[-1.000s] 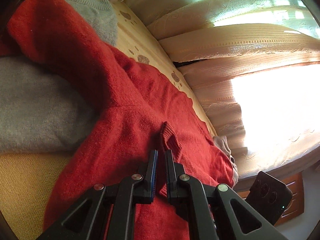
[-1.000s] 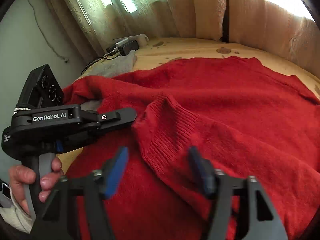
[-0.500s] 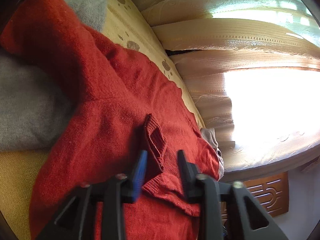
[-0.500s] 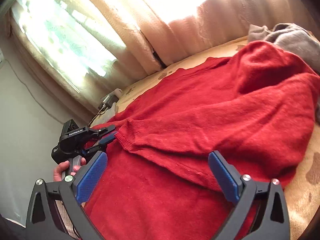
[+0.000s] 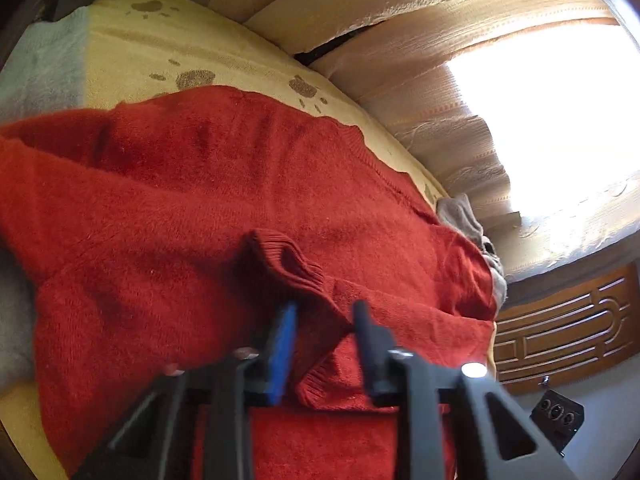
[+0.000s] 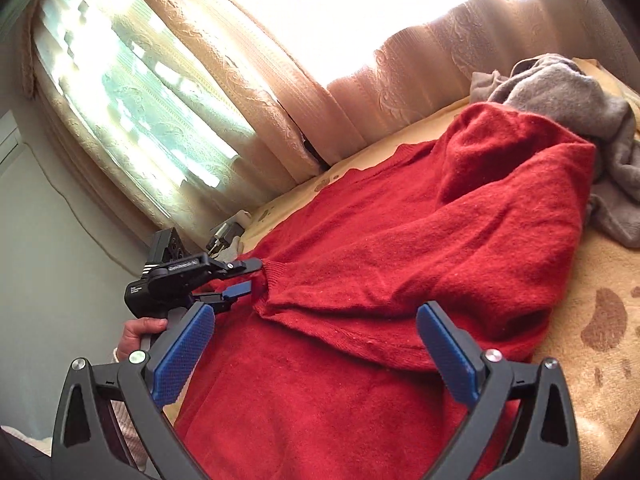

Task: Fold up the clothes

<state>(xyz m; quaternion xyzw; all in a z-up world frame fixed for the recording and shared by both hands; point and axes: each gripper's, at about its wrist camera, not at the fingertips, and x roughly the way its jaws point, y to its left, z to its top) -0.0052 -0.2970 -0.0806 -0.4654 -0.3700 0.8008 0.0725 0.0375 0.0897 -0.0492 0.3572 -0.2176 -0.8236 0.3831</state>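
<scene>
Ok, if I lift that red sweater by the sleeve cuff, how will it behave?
Probably floppy: the red sweater drapes in soft folds over the bed. The sleeve cuff likely stretches and the body trails behind. The fuzzy knit should not be slippery.

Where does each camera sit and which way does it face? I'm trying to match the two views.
Left wrist: on the left gripper, facing across the red sweater toward curtains; only its fingers show.
Right wrist: on the right gripper, facing the sweater's folded sleeve; shows the person's hand holding the left gripper.
Shared: sweater, sleeve cuff, bed, curtains.
</scene>
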